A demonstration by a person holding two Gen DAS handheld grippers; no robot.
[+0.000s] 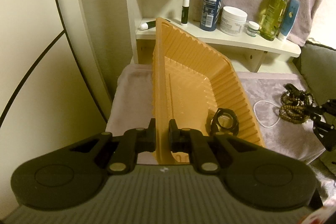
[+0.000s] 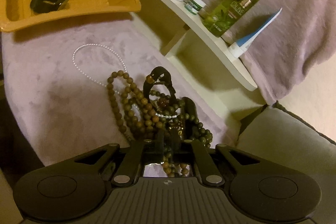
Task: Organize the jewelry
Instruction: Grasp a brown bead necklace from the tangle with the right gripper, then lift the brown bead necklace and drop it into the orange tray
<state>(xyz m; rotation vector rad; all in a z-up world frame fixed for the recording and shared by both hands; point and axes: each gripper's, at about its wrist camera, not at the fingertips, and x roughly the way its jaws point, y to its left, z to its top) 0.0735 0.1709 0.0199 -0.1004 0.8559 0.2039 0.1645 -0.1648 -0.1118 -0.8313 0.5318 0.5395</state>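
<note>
Left wrist: left gripper [image 1: 162, 135] clamped on rim of orange tray [image 1: 189, 81], tilted over mauve plush cover [image 1: 134, 98]; black watch [image 1: 224, 122] inside. Cream shelf [image 1: 231, 40] behind carries bottles.

Right wrist: right gripper [image 2: 168, 144] nearly closed in the bead pile [image 2: 142, 112] on the cover; grip unclear. Pearl strand [image 2: 84, 54] beside.

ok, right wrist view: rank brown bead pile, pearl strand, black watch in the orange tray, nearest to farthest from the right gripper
1. Brown bead pile: at the right gripper, strands between its fingers.
2. Pearl strand: looped on the cloth, up and left of the pile.
3. Black watch: in the orange tray, far upper left.
</note>
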